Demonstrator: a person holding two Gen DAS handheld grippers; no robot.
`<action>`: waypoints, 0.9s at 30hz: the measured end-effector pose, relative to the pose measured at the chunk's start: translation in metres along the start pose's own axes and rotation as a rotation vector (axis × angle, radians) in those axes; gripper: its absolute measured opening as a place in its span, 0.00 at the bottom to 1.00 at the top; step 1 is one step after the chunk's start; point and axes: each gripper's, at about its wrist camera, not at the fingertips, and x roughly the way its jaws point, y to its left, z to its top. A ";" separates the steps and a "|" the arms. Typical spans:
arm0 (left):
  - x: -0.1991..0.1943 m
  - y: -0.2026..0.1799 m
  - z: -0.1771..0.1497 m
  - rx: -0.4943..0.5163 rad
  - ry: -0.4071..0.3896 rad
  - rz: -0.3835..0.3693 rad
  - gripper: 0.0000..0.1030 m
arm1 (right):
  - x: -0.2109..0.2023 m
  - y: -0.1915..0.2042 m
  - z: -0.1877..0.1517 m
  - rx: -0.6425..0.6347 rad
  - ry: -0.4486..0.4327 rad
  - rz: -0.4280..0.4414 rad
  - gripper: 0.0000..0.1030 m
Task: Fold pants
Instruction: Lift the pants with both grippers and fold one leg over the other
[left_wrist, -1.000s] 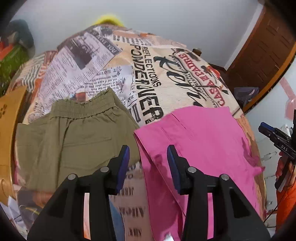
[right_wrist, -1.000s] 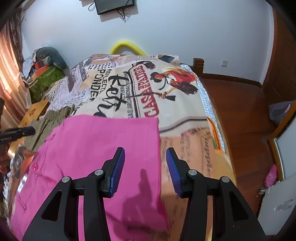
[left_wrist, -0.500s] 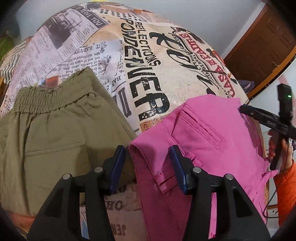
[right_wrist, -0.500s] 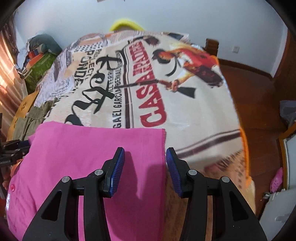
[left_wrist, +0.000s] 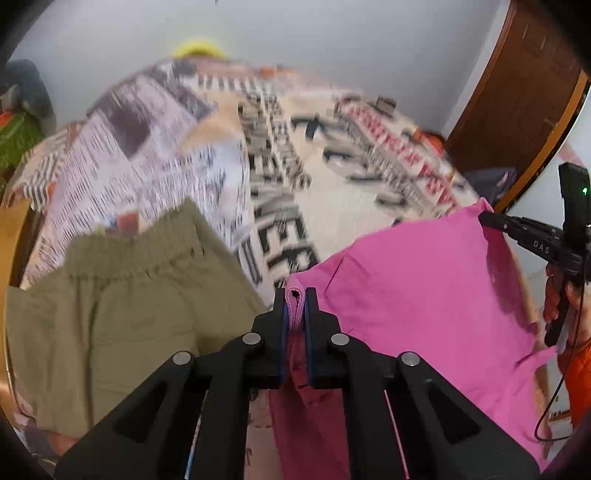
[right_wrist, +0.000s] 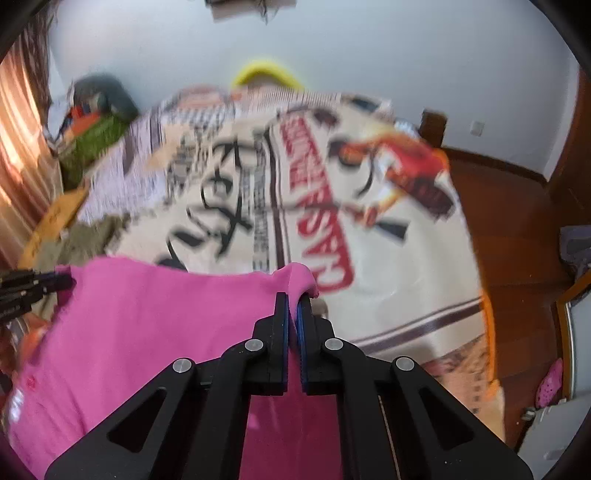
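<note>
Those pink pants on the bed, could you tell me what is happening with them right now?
A person is folding the bright pink cotton pants on the newspaper-print bedspread, holding handheld tongs in each hand. The left tongs are shut on a bunched fold at one corner, and the right tongs are shut on the opposite corner. The top edge looks raised off the bedspread between them. A pair of olive green elastic-waist pants lies flat beside the pink ones, untouched.

Pink pants (left_wrist: 424, 295), olive-green pants (left_wrist: 122, 306), newsprint-patterned bedspread (left_wrist: 332, 177), black grippers with blue pads.
</note>
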 end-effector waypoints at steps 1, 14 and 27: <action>-0.012 -0.003 0.005 0.006 -0.025 0.007 0.07 | -0.010 0.000 0.004 0.005 -0.025 -0.003 0.03; -0.130 -0.050 0.016 0.113 -0.166 0.006 0.07 | -0.153 0.027 0.021 -0.004 -0.279 -0.001 0.03; -0.191 -0.072 -0.078 0.206 -0.120 0.016 0.07 | -0.222 0.046 -0.082 0.025 -0.239 0.033 0.03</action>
